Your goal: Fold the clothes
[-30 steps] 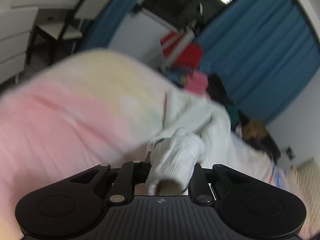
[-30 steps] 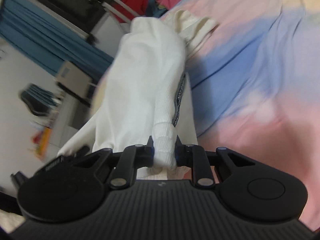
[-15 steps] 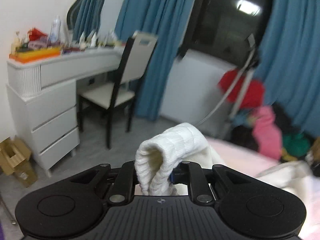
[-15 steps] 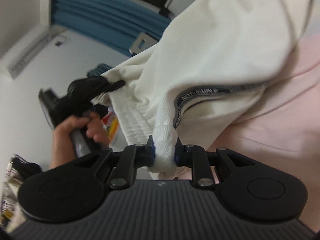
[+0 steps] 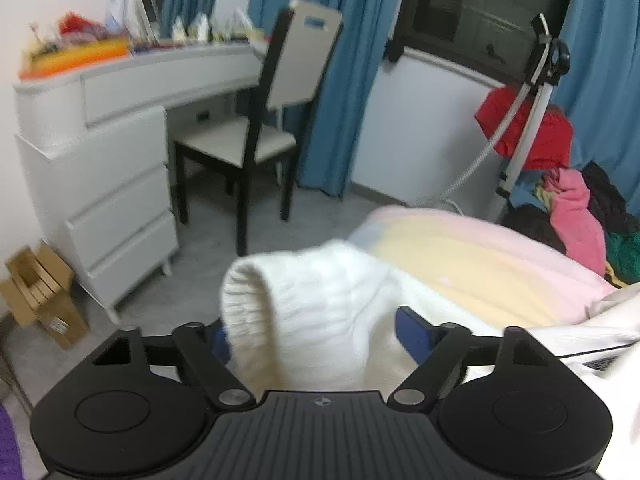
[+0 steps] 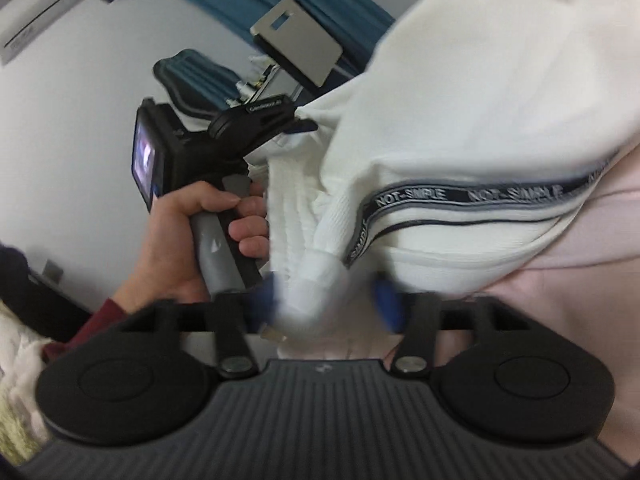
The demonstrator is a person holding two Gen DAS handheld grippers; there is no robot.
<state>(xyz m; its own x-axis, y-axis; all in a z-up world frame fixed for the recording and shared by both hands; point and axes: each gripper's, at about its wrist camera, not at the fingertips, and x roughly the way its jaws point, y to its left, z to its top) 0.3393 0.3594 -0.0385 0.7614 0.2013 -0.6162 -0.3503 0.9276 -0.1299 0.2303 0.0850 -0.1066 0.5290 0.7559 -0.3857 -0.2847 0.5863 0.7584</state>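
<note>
A white knit garment [image 6: 472, 128] with a black "NOT-SIMPLE" stripe hangs between both grippers over the pastel bed [image 5: 480, 256]. Its ribbed white cuff [image 5: 304, 312] lies between the spread jaws of my left gripper [image 5: 316, 334], which stands open. My right gripper [image 6: 326, 300] is also open, blurred, with a ribbed corner of the garment [image 6: 316, 284] loose between its jaws. In the right wrist view the left gripper [image 6: 304, 125] shows, held in a hand, at the garment's edge.
A white dresser [image 5: 100, 168] with clutter on top and a black chair [image 5: 256, 140] stand left of the bed. A cardboard box [image 5: 40, 292] sits on the floor. A pile of coloured clothes [image 5: 576, 216] and a stand with a red garment [image 5: 524, 132] are at right.
Both grippers have opened: each was pinched on the white garment's ribbed edge and now the jaws stand apart. The left wrist view has tilted down a little, showing more of the bed.
</note>
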